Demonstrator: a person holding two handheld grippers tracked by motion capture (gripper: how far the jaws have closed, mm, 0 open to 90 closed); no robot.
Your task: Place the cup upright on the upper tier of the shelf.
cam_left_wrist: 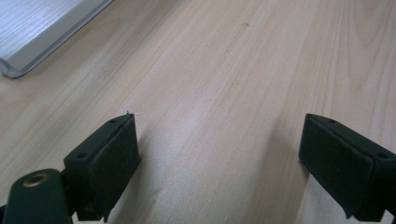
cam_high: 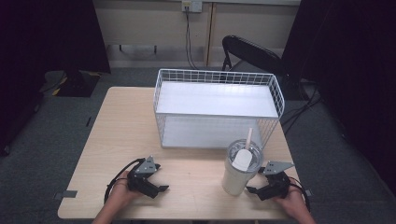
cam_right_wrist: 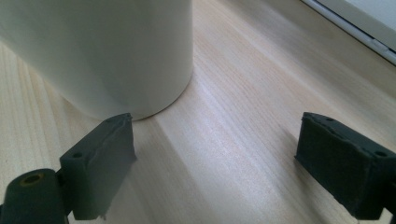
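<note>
A cream tumbler (cam_high: 240, 168) with a clear lid and a straw stands near the table's front right; its base (cam_right_wrist: 107, 56) is close ahead of my right gripper's left jaw. My right gripper (cam_high: 254, 190) rests on the table just right of the tumbler, open, with bare wood between its jaws (cam_right_wrist: 215, 154). My left gripper (cam_high: 161, 188) lies at the front left, held by a hand, and is open over bare wood (cam_left_wrist: 219, 154). A white wire basket shelf (cam_high: 217, 105) stands at the back centre of the table.
The shelf's white base edge (cam_left_wrist: 42, 32) appears at the upper left of the left gripper view and its edge (cam_right_wrist: 355, 23) at the upper right of the right gripper view. A black chair (cam_high: 252, 53) stands behind the table. Bare wood (cam_high: 126, 126) lies left of the shelf.
</note>
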